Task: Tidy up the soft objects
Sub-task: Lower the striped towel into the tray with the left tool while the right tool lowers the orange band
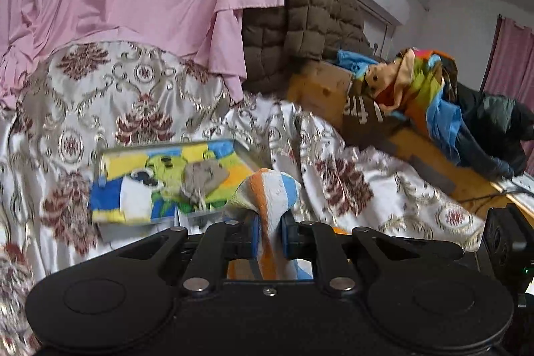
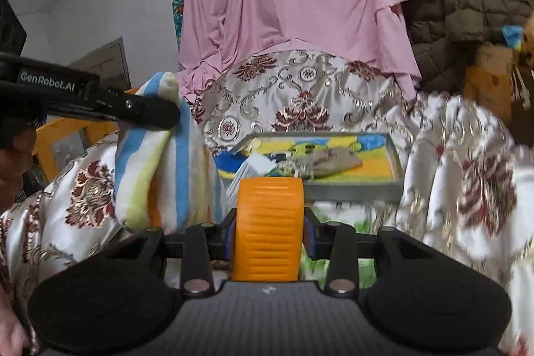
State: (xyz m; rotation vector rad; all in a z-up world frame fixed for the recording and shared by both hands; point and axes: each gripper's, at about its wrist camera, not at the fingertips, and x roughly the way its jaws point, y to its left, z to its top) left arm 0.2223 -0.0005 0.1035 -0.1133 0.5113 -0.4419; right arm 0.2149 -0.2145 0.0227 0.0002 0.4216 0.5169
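Striped towel (image 1: 267, 209) hangs clamped in the left tool (image 1: 268, 234); the right tool (image 2: 269, 236) grips a ribbed orange, perhaps foam, block (image 2: 268, 222); beyond, a grey tray (image 2: 353, 187) of bright cloths rests on brocade fabric (image 1: 140, 95).

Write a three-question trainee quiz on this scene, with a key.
1. True or false: the left gripper is shut on the striped towel.
2. What does the right gripper hold? A) orange ribbed block B) grey pouch C) pink sheet
3. Fill in: the grey pouch lies in the ____.

Key: 1 true. 2 A, the orange block. 3 tray, on a colourful cloth.
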